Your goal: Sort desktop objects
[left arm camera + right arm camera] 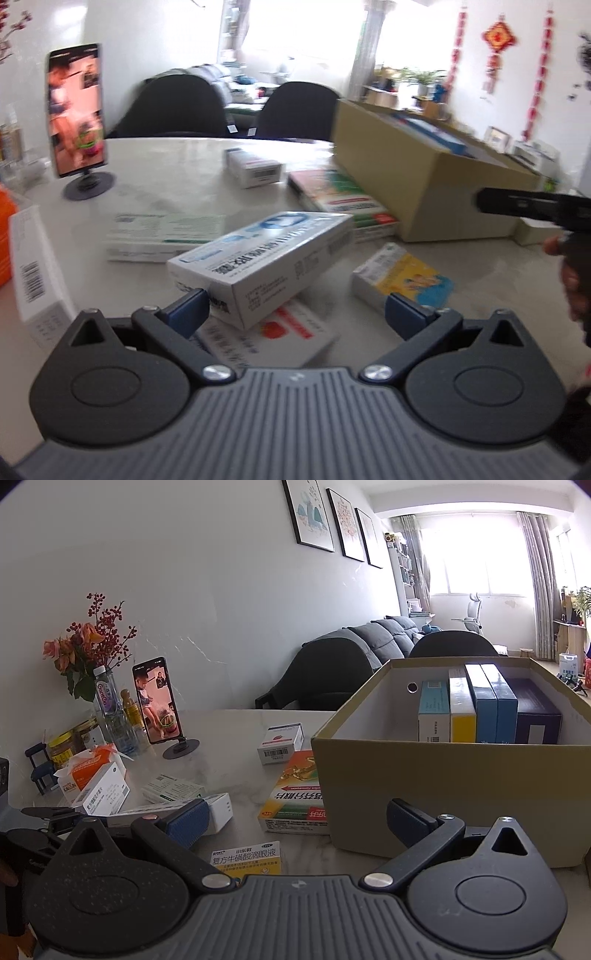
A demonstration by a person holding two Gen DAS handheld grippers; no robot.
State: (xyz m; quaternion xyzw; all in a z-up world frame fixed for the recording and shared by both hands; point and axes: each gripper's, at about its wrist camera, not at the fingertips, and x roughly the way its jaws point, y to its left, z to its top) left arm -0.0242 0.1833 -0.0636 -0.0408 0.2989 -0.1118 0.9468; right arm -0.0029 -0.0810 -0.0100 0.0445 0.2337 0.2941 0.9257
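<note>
My left gripper [295,314] is open; its left fingertip touches the near end of a white-and-blue medicine box [266,258], which lies tilted on a strawberry-printed box [273,339]. The right finger is apart from it, by a yellow-and-blue box [406,280]. My right gripper [299,819] is open and empty, close in front of the cardboard box [443,775], which holds several upright medicine boxes [487,709]. Below it lies the yellow eye-drop box [245,856]. The white-and-blue box [218,808] shows in the right wrist view at the left.
Loose boxes lie on the marble table [177,173]: a green-and-white one [166,232], an orange-green one [295,797], a small white barcode one [280,744]. A phone on a stand [159,701], bottles, flowers [88,646] and jars stand at the left wall. Chairs are behind.
</note>
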